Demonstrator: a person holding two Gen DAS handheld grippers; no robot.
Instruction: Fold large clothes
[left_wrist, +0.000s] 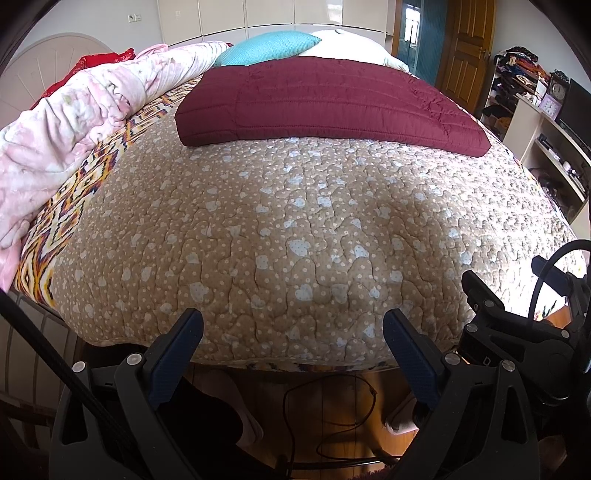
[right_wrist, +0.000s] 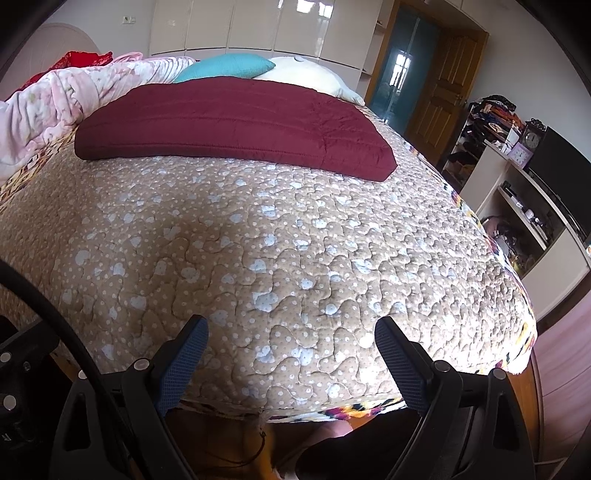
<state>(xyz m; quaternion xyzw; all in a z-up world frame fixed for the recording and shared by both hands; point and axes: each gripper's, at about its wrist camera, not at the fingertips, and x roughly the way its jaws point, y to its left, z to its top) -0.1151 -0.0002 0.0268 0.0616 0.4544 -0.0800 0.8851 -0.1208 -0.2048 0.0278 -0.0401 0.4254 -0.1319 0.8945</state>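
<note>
A maroon quilted garment (left_wrist: 325, 103) lies folded flat at the far middle of the bed; it also shows in the right wrist view (right_wrist: 229, 125). My left gripper (left_wrist: 291, 325) is open and empty above the near edge of the bed, well short of the garment. My right gripper (right_wrist: 290, 332) is open and empty at the same near edge, also far from the garment. The right gripper's body (left_wrist: 517, 325) shows at the right of the left wrist view.
The bed has a beige quilted cover (left_wrist: 295, 229) with pale blue hearts. A pink floral comforter (left_wrist: 66, 140) is piled along the left. A teal pillow (left_wrist: 269, 46) and a white pillow (right_wrist: 306, 75) lie beyond the garment. Shelves (right_wrist: 524, 206) stand right. Cables (left_wrist: 332, 417) lie on the floor.
</note>
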